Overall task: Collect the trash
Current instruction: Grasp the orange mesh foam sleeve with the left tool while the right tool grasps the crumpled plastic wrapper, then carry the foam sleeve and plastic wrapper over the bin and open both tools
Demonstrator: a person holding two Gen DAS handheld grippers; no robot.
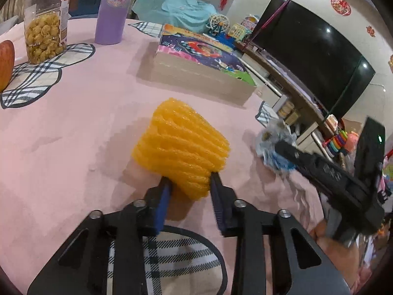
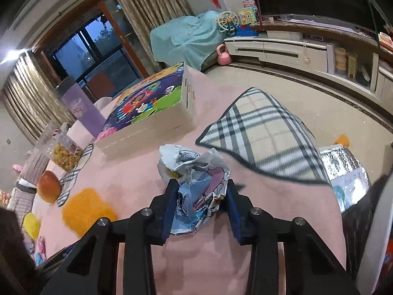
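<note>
Both sets of jaws were closed on trash: the left gripper pinched the near end of an orange foam fruit net, its blue pads pressed into the ribbed foam from either side, while the right gripper clamped a crumpled printed wrapper between its own blue pads. The foam net lay on its side on the pink tabletop, its far end pointing toward a boxed puzzle set with a cartoon space cover. From the left wrist camera the right gripper showed at the right edge of the tabletop, blurred, with the wrapper at its tip. From the right wrist camera the foam net sat well to the left of the wrapper, near an apple. The wrapper rested on the tabletop just in front of the puzzle box and beside a plaid patch of the tablecloth. Farther back stood a clear jar of yellow snacks and a purple tumbler, with the apple at the left edge. Beyond the tabletop were a dark television and a teal cloth draped over furniture.
</note>
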